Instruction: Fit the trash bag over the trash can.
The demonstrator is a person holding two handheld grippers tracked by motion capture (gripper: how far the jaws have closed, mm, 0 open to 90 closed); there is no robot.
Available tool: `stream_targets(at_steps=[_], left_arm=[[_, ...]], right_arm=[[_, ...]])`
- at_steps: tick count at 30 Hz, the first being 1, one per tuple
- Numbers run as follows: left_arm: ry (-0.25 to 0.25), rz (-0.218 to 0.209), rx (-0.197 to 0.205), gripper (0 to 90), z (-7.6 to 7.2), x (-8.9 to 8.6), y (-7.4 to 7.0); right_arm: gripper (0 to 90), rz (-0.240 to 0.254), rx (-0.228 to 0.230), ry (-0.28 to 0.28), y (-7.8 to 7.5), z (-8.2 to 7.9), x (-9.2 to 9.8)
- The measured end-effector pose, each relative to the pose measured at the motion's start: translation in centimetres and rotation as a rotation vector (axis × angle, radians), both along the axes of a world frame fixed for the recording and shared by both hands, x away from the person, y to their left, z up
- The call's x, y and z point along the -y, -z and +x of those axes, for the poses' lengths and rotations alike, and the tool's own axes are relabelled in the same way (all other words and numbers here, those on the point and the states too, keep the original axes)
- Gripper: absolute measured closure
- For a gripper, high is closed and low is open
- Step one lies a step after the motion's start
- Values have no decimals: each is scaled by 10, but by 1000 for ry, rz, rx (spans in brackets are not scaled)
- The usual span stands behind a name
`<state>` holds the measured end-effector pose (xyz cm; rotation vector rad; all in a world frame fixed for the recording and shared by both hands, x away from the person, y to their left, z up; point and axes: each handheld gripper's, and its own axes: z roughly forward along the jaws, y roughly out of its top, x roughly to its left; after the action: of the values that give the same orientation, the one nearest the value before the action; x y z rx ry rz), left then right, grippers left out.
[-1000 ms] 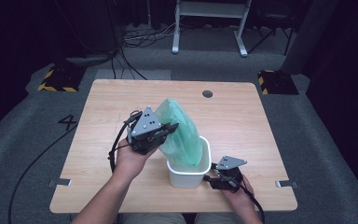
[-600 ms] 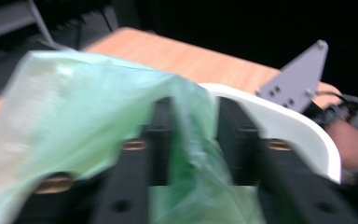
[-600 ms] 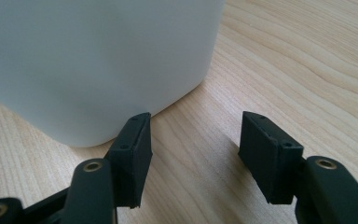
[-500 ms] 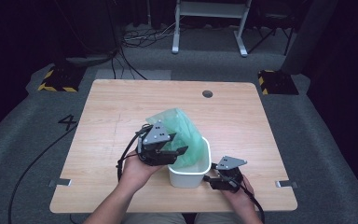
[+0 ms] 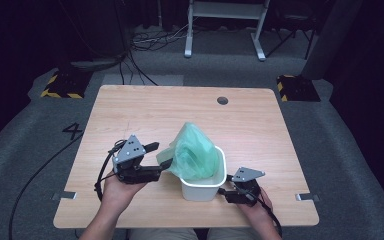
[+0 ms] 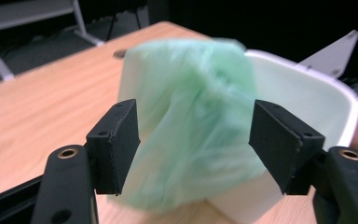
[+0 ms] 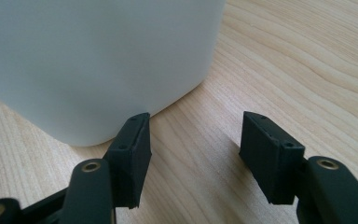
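A white bin (image 5: 202, 187) is standing on the wooden table (image 5: 130, 115), near the person's edge, and a green plastic bag (image 5: 194, 152) is sitting in it, bunched up and rising above the rim, with part of it spilling over the bin's left side. The left gripper (image 5: 161, 156) is lying just left of the bin, pointing at the bag; its fingers (image 6: 114, 144) have just been opening and are standing released, with the bag in front of them and not pinched. The right gripper (image 5: 223, 192) is resting on the table just right of the bin, its fingers (image 7: 133, 156) spread apart over bare wood, one finger close beside the bin's wall, grasping nothing.
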<state>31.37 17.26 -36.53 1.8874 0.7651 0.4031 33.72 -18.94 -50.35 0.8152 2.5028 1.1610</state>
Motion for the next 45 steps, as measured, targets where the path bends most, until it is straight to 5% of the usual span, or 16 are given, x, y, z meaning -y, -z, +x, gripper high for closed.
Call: stream_targets(at_steps=[14,20,28,31,36,43,45], left_arm=[[1,72,-151,307,6,2,61],[-18,99,-175,314,23,10,84],[-60,80,-186,377,46,20,101],[-99,66,-159,583,51,20,99],[-135,58,-44,839,44,16,75],[-134,22,18,889,38,11,51],[-126,12,68,889,35,12,35]], right_arm=[[431,2,-1,-2,0,0,0],[431,2,-1,-2,0,0,0],[431,2,-2,-2,0,0,0],[431,2,-2,-3,0,0,0],[436,3,-1,-3,0,1,1],[539,15,21,20,-4,-2,7],[546,33,38,21,-10,-3,10]])
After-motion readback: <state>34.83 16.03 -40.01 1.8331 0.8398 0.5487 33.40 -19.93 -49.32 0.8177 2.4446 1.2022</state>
